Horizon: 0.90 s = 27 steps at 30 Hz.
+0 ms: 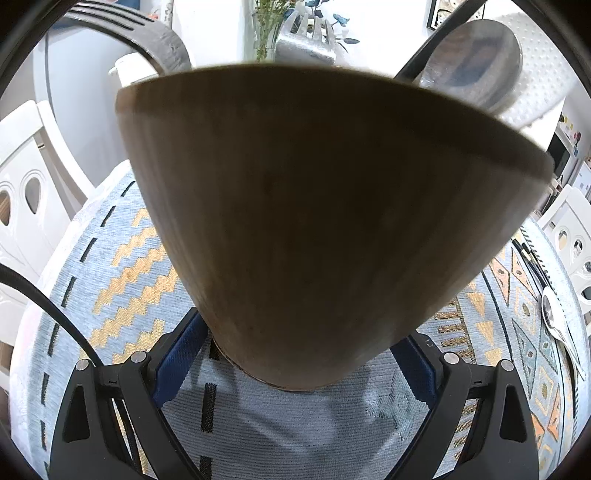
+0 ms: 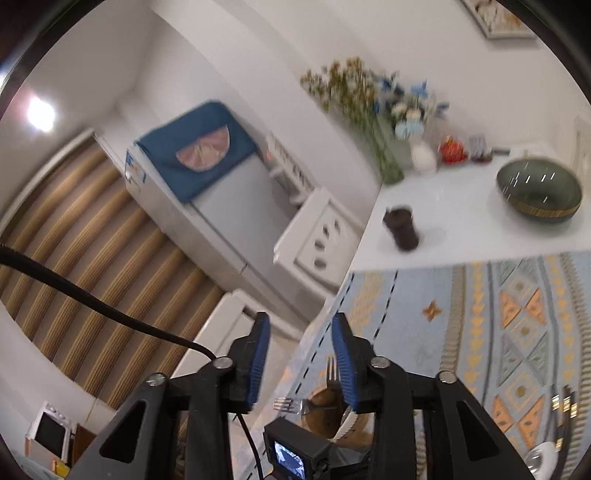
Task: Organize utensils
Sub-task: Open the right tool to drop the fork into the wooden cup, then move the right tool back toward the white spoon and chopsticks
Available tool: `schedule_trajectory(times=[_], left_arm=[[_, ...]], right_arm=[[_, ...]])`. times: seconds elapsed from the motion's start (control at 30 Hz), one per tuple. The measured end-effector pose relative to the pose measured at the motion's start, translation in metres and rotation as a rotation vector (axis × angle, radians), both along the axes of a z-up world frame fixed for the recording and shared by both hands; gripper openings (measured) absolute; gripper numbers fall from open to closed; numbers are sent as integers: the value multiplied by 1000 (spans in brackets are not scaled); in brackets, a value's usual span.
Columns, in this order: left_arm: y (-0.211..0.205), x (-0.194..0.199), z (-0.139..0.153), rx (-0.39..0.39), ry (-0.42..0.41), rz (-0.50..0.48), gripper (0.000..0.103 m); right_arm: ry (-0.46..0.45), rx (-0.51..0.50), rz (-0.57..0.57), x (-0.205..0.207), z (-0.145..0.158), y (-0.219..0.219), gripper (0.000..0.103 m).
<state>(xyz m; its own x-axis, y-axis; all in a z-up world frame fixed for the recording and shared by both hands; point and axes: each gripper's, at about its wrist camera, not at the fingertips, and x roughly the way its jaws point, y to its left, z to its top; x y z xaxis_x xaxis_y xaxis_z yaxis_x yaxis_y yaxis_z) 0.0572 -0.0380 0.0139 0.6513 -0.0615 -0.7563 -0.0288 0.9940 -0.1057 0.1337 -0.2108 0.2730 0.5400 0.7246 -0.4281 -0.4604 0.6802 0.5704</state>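
Right up close, the left gripper (image 1: pixel 295 363) has both blue pads pressed on the base of a wooden cup (image 1: pixel 314 221) standing on the patterned cloth (image 1: pixel 122 266). 2 forks (image 1: pixel 147 33) and a spoon (image 1: pixel 476 62) poke over its rim. A loose spoon (image 1: pixel 554 317) lies far right, near the table edge. The right gripper (image 2: pixel 301 365) hangs partly open, empty, above the cup (image 2: pixel 325 406); a dark jar (image 2: pixel 400 229) and green bowl (image 2: pixel 539 192) stand beyond, well apart.

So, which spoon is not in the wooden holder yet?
The spoon lying flat on the patterned cloth, at the right edge; the other spoon stands bowl-up in the wooden holder.
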Motion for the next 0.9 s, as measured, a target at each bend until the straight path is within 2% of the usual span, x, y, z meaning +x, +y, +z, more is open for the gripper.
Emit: schedule_trajectory(times=[0.03, 0.13, 0.23, 0.37, 0.47, 0.6, 0.7, 0.73, 0.77, 0.9], left_arm=[[0, 0, 0, 0, 0, 0, 96], [0, 0, 0, 0, 0, 0, 95], [1, 0, 0, -1, 0, 0, 95], [1, 0, 0, 0, 0, 0, 95], [0, 0, 0, 0, 0, 0, 96], [1, 0, 0, 5, 2, 0, 96], [-1, 0, 1, 6, 2, 0, 96], [-1, 0, 1, 5, 2, 0, 96], [-1, 0, 1, 6, 3, 0, 96], [-2, 1, 1, 6, 4, -1, 96]], right_arm=[[-16, 5, -10, -3, 6, -6, 46], [-102, 15, -60, -21, 33, -34, 47], [-169, -30, -134, -40, 52, -66, 49], [-169, -108, -235, -55, 51, -102, 50], [-86, -152, -306, -57, 31, -131, 50], [111, -204, -384, -55, -21, -163, 50], [255, -282, -393, -51, -66, -173, 50], [293, -304, -387, -50, -79, -178, 49], [334, -317, -366, -50, -94, -178, 42], [484, -361, -340, -47, -149, -181, 39]])
